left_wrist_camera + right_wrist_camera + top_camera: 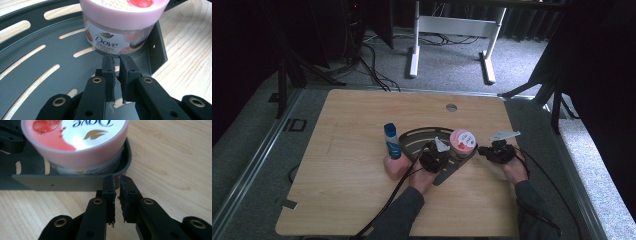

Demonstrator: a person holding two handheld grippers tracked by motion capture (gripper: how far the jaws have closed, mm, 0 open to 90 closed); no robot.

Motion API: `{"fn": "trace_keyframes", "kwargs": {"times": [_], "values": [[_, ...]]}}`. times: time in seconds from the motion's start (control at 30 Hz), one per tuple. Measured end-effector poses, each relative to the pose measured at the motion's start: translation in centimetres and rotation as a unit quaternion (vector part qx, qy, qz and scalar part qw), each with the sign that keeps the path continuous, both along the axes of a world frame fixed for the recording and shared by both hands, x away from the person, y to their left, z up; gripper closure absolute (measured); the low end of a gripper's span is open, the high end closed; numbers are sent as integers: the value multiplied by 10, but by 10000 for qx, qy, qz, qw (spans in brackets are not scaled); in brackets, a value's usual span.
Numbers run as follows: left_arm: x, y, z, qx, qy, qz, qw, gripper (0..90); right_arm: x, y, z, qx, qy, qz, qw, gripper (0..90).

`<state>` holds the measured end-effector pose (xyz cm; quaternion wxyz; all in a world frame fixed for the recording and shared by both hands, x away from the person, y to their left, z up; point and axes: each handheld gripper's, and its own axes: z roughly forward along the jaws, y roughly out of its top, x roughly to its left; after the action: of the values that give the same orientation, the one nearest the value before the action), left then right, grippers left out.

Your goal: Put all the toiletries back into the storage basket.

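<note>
Jar (120, 27) lid top cut off by upper edge.

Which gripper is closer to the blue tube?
Left. The left gripper sits over the tray, a short way right of the blue tube; the right gripper is beyond the jar.

This looks like a lab or test room. A bare wooden desk (362, 200) stands on grey carpet (452, 60) with dark curtains (602, 75) around it. Black cables (372, 65) lie on the floor past its far edge, by a white desk frame (452, 25).
</note>
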<state>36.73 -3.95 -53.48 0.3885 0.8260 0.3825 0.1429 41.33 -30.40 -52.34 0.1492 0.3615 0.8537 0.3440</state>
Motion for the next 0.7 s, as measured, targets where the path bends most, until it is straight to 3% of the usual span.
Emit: {"fn": "trace_keyframes", "kwargs": {"times": [0.7], "values": [[-12, 13, 2, -198, 75, -193, 9996, 765, -43, 10, -14, 289, -1, 23, 9996, 760]]}}
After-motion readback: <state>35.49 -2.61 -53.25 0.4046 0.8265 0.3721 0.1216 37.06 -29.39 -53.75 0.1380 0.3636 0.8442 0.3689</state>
